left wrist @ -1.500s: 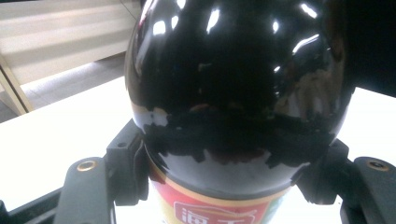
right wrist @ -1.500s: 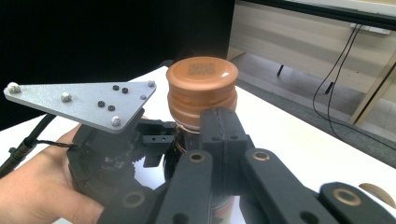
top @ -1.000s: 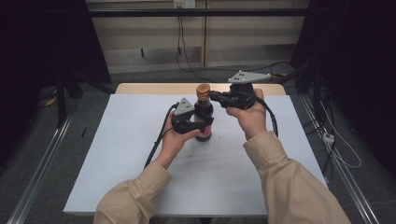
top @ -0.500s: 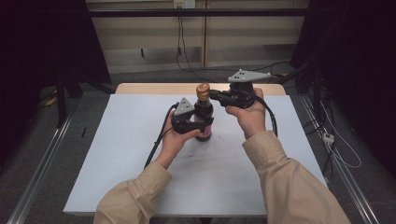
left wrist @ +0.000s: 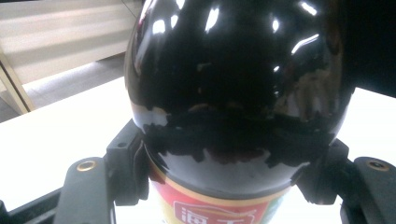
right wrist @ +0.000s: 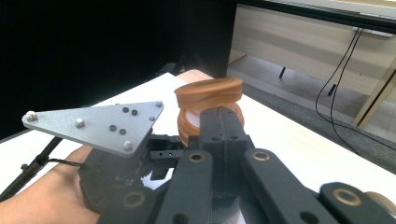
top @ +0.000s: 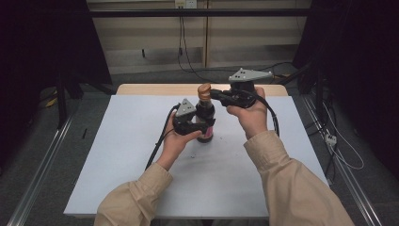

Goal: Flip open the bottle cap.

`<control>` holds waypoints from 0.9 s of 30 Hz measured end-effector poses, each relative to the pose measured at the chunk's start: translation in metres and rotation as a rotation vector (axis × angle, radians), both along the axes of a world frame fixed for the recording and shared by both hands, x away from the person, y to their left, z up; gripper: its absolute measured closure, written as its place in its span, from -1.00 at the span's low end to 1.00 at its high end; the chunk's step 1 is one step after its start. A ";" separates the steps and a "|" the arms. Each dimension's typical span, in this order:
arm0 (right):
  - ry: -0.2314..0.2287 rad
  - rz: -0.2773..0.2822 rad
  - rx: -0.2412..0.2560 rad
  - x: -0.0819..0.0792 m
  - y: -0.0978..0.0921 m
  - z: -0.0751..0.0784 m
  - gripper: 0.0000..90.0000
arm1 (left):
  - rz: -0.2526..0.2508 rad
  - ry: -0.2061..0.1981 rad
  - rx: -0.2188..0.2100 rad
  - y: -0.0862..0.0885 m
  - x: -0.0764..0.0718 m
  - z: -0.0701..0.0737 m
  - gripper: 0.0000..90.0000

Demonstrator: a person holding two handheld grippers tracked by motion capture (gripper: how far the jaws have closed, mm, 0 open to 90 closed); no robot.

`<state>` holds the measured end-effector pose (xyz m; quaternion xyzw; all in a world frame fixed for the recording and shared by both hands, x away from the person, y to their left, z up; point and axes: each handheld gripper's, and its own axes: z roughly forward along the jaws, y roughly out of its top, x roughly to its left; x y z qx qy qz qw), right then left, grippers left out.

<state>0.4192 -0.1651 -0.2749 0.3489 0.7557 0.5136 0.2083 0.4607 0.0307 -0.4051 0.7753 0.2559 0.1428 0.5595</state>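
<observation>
Bottle (top: 205, 123) clamped in my left fingers (left wrist: 126, 163), right fingers (right wrist: 219, 126) closed under cap (top: 204, 89); hard twisting could tip it.

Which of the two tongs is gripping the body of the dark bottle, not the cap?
The left tongs: they clamp the bottle around its belly, while the right tongs sit up at the brown cap.

- A dark glossy bottle (top: 205, 118) stands upright on the white table top, near the middle toward the far edge; its belly is almost black, with a red and yellow label low down.
- Its brown cap (right wrist: 209, 93) sits tilted over a white neck.
</observation>
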 end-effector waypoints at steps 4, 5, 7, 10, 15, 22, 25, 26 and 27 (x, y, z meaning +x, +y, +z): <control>-0.003 0.002 0.006 0.000 0.000 0.000 1.00 | -0.001 0.000 0.000 0.000 0.000 0.000 -0.31; -0.004 0.001 0.007 0.000 0.000 0.000 1.00 | -0.001 0.001 0.000 0.000 0.000 0.000 -0.31; -0.004 0.002 0.005 0.000 0.000 0.000 1.00 | -0.001 0.001 0.000 0.000 0.000 0.000 -0.31; -0.006 0.003 0.009 0.001 0.001 0.002 1.00 | -0.002 0.001 0.001 0.000 0.000 0.000 -0.31; -0.005 0.002 0.011 0.001 0.001 0.003 1.00 | 0.000 0.000 -0.001 0.000 0.000 0.000 -0.31; -0.008 0.002 0.014 0.001 0.002 0.004 1.00 | 0.016 -0.006 0.000 -0.001 -0.001 0.000 -0.31; -0.008 0.000 0.004 0.001 0.004 0.005 1.00 | 0.016 -0.006 0.000 -0.001 -0.001 0.000 -0.31; -0.007 0.001 0.006 0.002 0.004 0.006 1.00 | 0.019 -0.005 -0.002 -0.001 -0.001 0.000 -0.31; -0.008 0.000 0.006 0.002 0.005 0.006 1.00 | 0.019 -0.004 -0.003 -0.001 -0.001 -0.001 -0.31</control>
